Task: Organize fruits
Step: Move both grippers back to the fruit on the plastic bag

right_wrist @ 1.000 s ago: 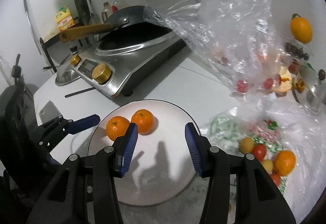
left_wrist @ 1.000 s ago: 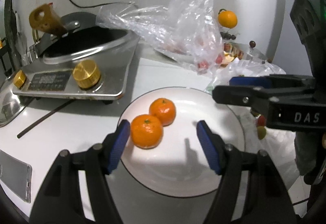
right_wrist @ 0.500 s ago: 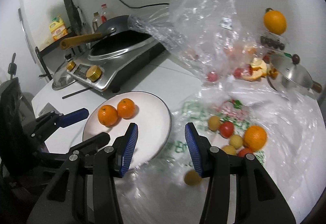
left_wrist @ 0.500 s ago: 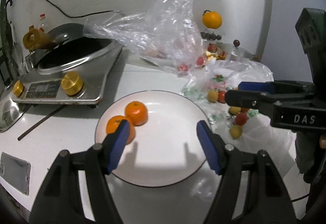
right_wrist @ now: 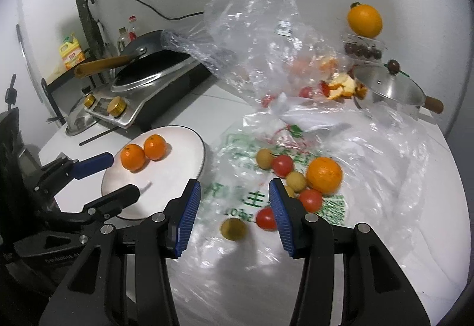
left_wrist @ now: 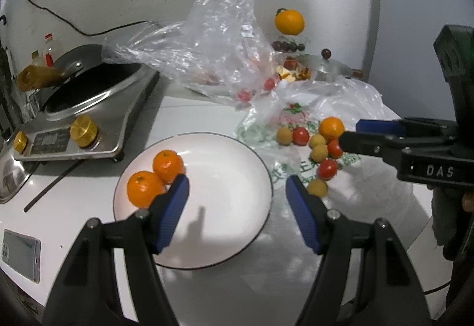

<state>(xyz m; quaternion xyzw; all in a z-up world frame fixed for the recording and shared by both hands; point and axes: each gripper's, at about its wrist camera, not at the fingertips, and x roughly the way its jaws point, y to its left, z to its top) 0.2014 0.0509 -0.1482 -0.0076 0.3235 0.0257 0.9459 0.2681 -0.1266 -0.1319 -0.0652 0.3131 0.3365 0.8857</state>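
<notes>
My right tool (right_wrist: 234,210) hangs with jaws apart over the loose fruit (right_wrist: 291,178) at centre frame, gripping nothing; my left tool (left_wrist: 237,207) gapes empty above the plate (left_wrist: 225,243), two oranges (left_wrist: 155,178) at its left edge. I reckon the crinkly plastic bag (right_wrist: 370,178) could snag a finger and roll the small fruit away. Only "DAS" on the right tool reads clearly; the bag's green print doesn't.

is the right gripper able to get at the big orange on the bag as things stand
Probably yes. The right gripper is open and empty, the orange lies uncovered on the bag just ahead, though small tomatoes crowd its near side.
</notes>
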